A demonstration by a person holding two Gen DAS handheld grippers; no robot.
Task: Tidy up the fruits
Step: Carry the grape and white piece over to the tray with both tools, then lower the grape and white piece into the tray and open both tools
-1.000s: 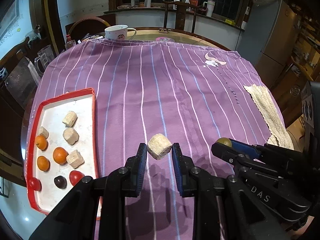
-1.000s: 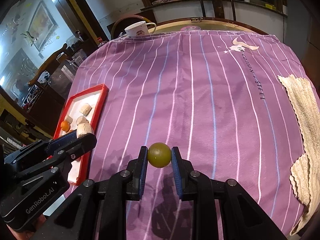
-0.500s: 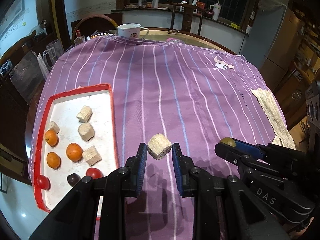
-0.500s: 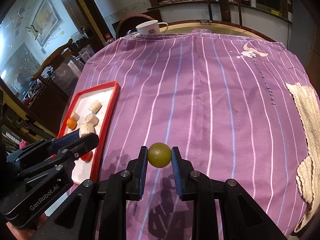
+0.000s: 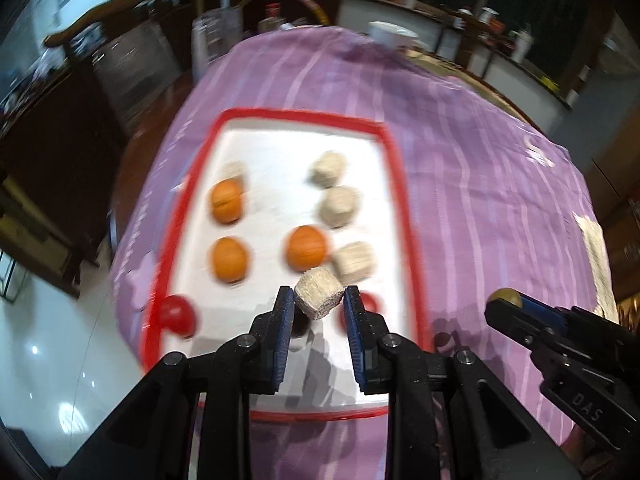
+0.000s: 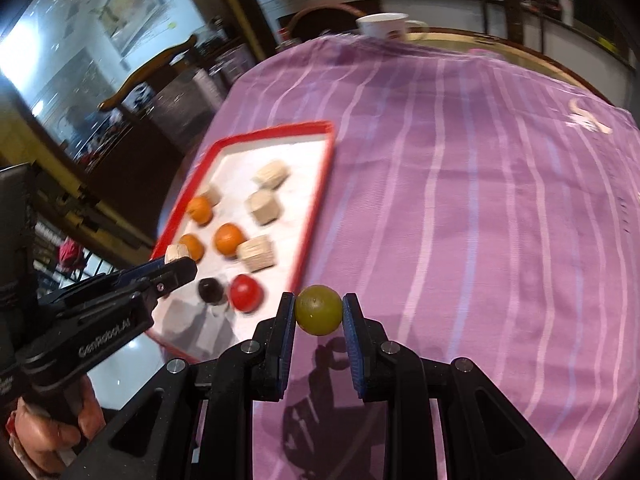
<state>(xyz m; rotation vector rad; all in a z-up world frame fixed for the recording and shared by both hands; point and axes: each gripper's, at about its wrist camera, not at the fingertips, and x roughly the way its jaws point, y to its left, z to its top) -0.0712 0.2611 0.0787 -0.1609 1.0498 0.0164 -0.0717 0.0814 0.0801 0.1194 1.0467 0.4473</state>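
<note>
The bench (image 6: 500, 46) is round with a light wooden rim, and a purple cloth (image 6: 460, 200) with pale stripes covers most of it. Directly on the cloth lies a red-rimmed white tray (image 5: 394, 184), near the cloth's left edge in both views. A cream woven towel (image 5: 596, 248) lies at the cloth's right edge, well apart from the tray. A white mug (image 6: 384, 26) stands on the bare rim just beyond the cloth's far edge.
</note>
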